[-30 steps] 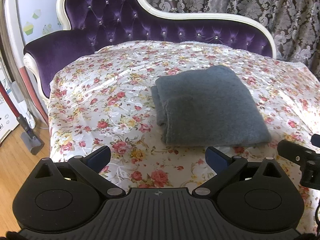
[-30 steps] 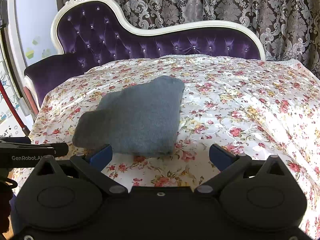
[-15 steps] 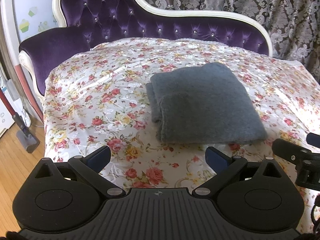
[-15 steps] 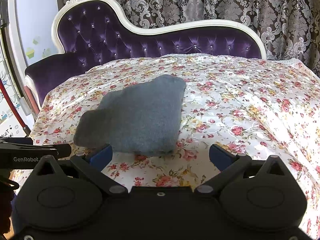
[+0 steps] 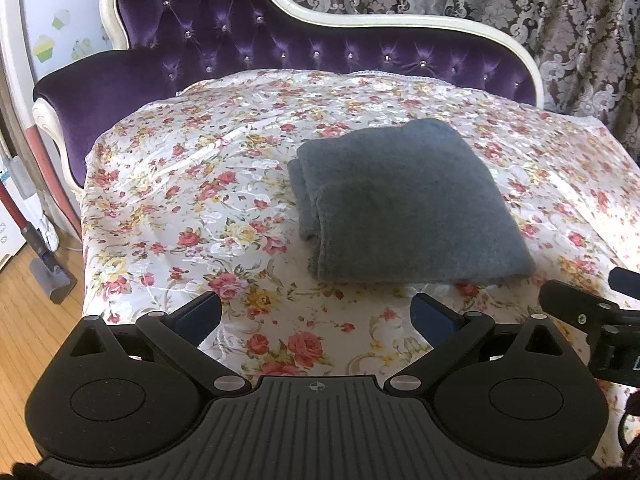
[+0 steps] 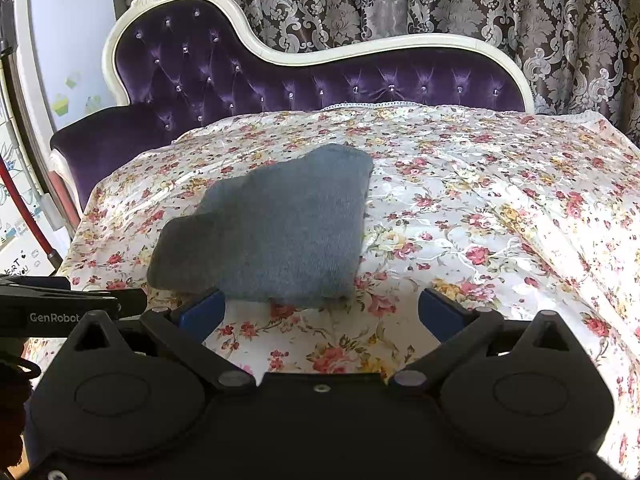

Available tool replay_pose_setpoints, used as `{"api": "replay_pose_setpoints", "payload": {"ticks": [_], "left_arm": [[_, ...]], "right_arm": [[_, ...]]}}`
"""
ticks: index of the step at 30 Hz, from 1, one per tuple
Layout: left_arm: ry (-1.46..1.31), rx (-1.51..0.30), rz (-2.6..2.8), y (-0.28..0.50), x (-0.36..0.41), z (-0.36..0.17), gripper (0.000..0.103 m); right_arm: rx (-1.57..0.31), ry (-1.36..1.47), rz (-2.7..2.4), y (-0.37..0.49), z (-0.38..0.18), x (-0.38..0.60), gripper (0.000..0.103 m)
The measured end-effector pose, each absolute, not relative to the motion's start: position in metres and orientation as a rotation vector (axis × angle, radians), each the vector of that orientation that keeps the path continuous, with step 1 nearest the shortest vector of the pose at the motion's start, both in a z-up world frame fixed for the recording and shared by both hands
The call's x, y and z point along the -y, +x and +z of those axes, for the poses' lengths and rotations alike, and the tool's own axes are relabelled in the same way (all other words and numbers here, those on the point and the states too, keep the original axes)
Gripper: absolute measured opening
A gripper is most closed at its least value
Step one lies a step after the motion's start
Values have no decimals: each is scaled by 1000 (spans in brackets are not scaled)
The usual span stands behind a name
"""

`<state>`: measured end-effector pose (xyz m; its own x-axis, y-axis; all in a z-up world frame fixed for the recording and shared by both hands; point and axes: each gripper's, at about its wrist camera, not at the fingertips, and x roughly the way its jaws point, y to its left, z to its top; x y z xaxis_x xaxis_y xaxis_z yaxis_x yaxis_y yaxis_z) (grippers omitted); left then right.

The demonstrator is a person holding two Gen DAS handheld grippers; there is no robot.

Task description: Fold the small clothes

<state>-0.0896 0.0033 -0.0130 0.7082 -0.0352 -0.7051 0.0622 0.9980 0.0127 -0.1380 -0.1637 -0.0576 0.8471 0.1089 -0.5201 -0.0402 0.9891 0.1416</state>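
A folded grey garment (image 5: 404, 204) lies flat on the floral cover (image 5: 192, 200) spread over a purple tufted chaise (image 5: 248, 44). In the left wrist view it sits at about one o'clock from the centre; in the right wrist view it sits at about ten o'clock, its near edge just beyond the blue finger pads. The left gripper (image 5: 316, 314) hovers above the cover's near edge with its fingers spread wide and nothing between them, the garment just ahead. The right gripper (image 6: 320, 312) is likewise wide apart and empty, its left pad (image 6: 202, 314) close to the garment's near edge, though contact cannot be told. Patterned curtains (image 6: 440, 0) hang behind the chaise at twelve o'clock.
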Motion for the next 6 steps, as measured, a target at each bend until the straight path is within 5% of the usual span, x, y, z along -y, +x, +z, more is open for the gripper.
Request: {"api": "replay_pose_setpoints", "payload": {"ticks": [6], "left_arm": [[35, -787, -53, -88, -3, -15, 102]], "right_arm": [[-567, 131, 82, -136, -58, 165, 102]]}}
